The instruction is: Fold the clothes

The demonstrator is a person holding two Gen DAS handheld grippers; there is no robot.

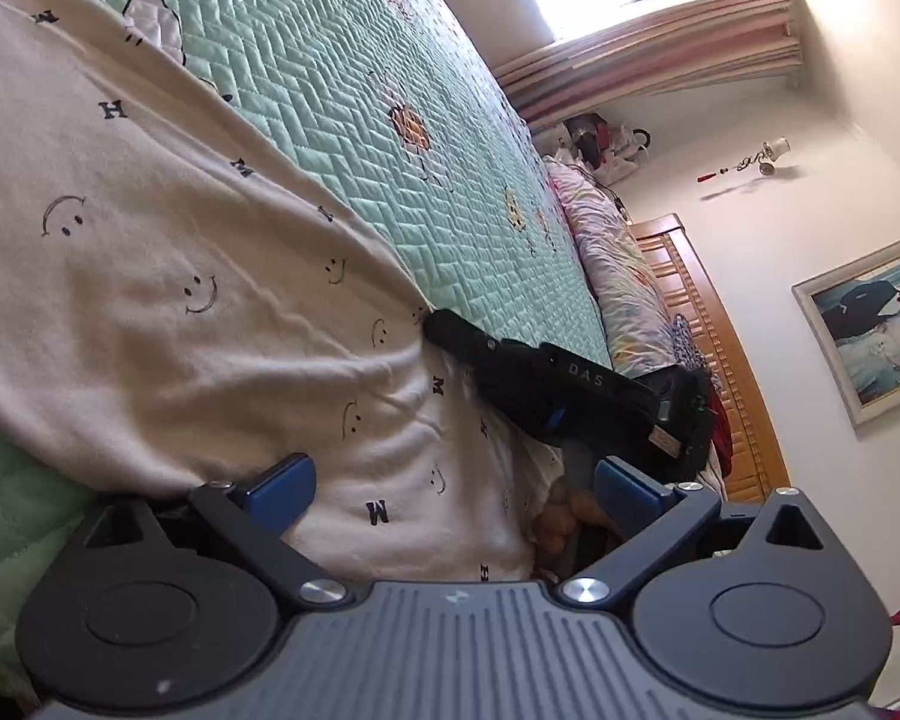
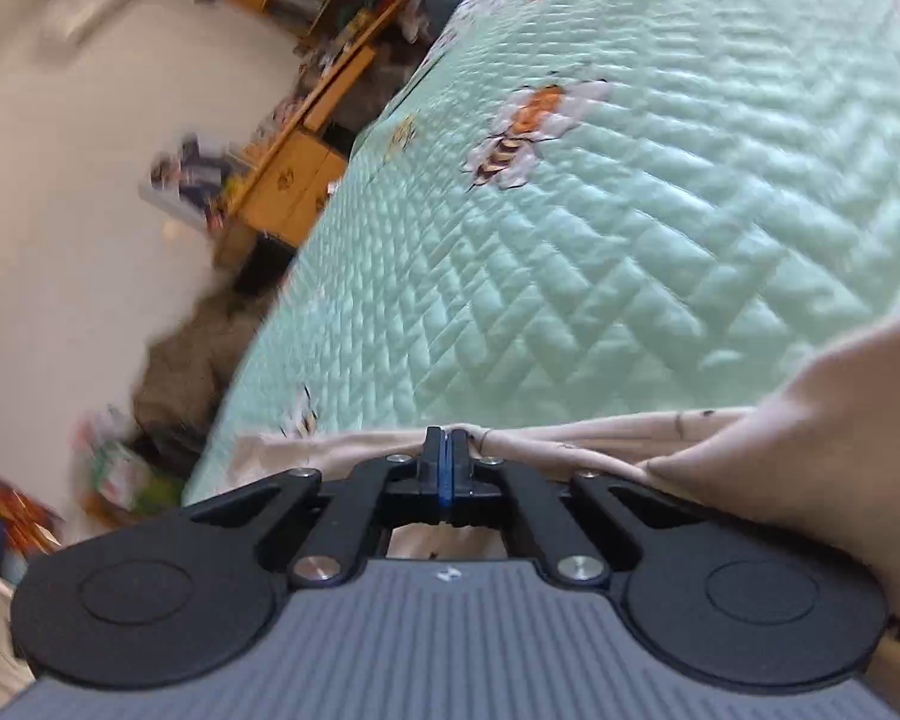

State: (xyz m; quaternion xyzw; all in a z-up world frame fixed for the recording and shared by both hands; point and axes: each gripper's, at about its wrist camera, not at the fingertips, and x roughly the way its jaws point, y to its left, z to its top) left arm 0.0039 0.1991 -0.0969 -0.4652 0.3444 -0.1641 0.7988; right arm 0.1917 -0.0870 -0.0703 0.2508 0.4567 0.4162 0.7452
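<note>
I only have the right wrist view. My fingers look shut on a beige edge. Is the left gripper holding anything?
Observer: No. The left gripper is open. The garment lies between its fingers, unpinched.
Operator: Is my right grip pulling the cloth?
Observer: It seems so. Creases fan out across the garment from the right gripper.
Operator: Which garment is it?
Observer: I can't tell the type. It is cream, printed with smileys and letters, and spread on the quilt.

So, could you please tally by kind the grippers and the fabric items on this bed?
Grippers: 2 (left gripper, right gripper)
Garment: 1
Quilt: 1
Total: 4
</note>
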